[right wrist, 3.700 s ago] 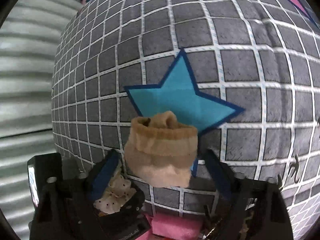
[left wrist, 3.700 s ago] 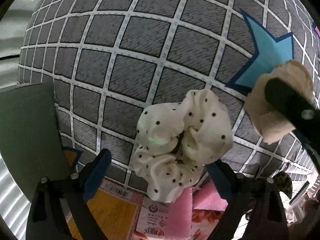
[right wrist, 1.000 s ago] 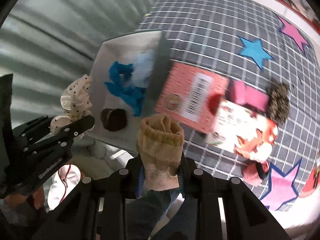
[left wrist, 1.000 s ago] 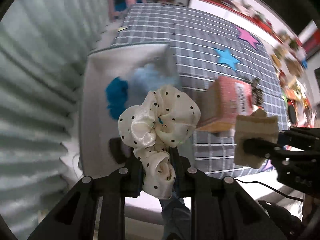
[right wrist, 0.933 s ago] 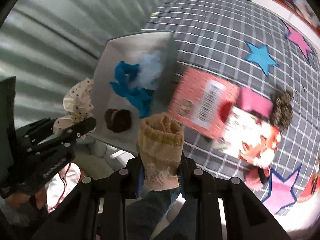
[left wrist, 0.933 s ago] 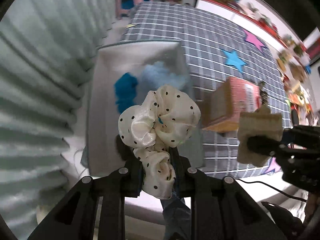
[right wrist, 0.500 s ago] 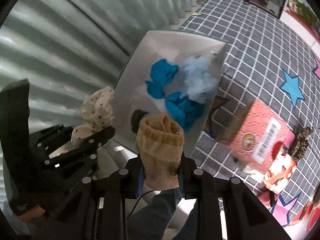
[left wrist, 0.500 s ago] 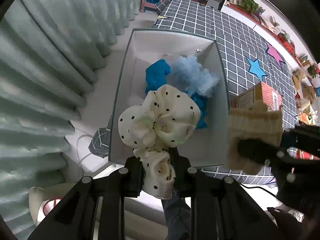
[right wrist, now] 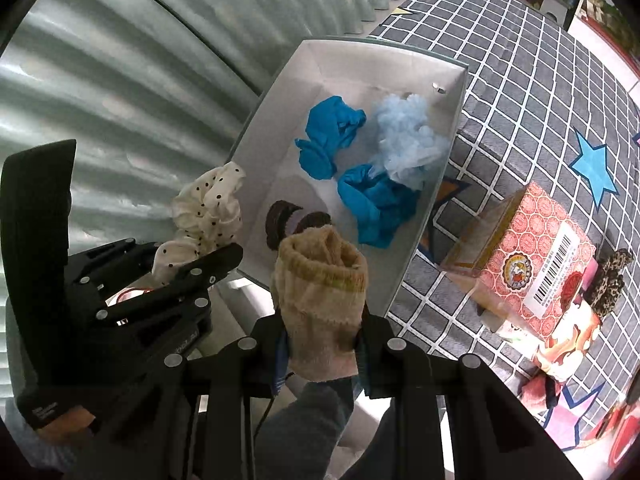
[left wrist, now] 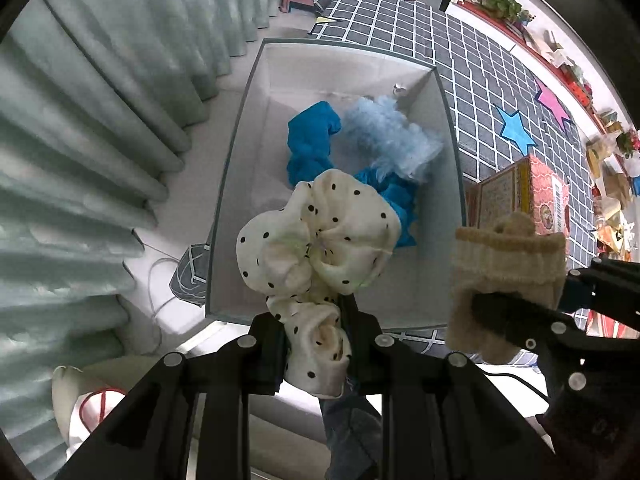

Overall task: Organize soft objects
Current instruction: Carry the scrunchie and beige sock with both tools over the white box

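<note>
A few seconds back both tools were low over the grey checked cloth, each around its soft thing near the blue star; now they are up over the white box, which sits off the cloth's edge beside the curtain. Over the last second the box has slid from off to one side to right under them.

The left gripper [left wrist: 316, 344] is pinching the cream scrunchie [left wrist: 320, 240], a puffy ring of shiny fabric with small black dots, its lower fold squeezed between the jaws and the rest billowing out above them. It hangs above the near half of the box [left wrist: 240, 152]. In the other camera it shows as a ruffled bunch [right wrist: 208, 208] just outside the box's left wall [right wrist: 272, 128].

The right gripper [right wrist: 320, 344] is clamped on a tan sock [right wrist: 320, 288], rolled into a stubby bundle with a ribbed cuff folded at the top and a paler, worn lower edge. It sits over the box's near corner, and from the left camera it is seen just right of the box [left wrist: 508, 276].

Inside the box lie two bright blue cloths [right wrist: 332, 136] [right wrist: 376, 200], a pale blue fluffy piece [right wrist: 408, 144] against the far right wall, and a dark brown hair tie [right wrist: 284, 220] partly hidden behind the sock. The scrunchie covers the near floor of the box in the left view.

To the right, on the checked cloth [right wrist: 520, 92], stands a red patterned carton [right wrist: 532, 264] with a barcode label, close to the box's right wall. Beyond it a leopard-print scrunchie [right wrist: 608, 276] lies on pink packaging. The curtain [left wrist: 80, 140] hangs along the left.
</note>
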Motion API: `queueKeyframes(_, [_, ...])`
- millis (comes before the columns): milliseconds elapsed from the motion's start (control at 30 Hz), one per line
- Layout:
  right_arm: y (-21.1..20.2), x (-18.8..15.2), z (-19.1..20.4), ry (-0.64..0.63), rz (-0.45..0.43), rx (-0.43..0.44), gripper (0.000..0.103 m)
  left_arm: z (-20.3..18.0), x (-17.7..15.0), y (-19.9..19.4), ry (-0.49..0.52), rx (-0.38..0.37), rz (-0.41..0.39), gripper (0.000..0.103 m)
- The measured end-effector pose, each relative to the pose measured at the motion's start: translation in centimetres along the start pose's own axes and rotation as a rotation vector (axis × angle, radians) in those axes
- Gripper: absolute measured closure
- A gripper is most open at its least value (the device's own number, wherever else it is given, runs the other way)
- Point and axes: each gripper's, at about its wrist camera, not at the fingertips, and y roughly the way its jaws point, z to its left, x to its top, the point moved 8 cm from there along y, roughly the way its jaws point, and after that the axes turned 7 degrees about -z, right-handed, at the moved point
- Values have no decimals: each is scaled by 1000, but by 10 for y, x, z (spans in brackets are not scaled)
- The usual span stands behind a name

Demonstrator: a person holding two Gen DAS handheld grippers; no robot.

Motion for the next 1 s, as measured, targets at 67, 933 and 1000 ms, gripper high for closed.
queueKeyframes(67, [0,1,0,0,1,0,74,0,0,0,2,0,2,78])
queueKeyframes(933, [5,1,1,3,12,4,74,5,1,5,5,11,19,78])
queueKeyframes(1000, [5,2,1,5,11,4,74,4,1,6,4,12,19,78])
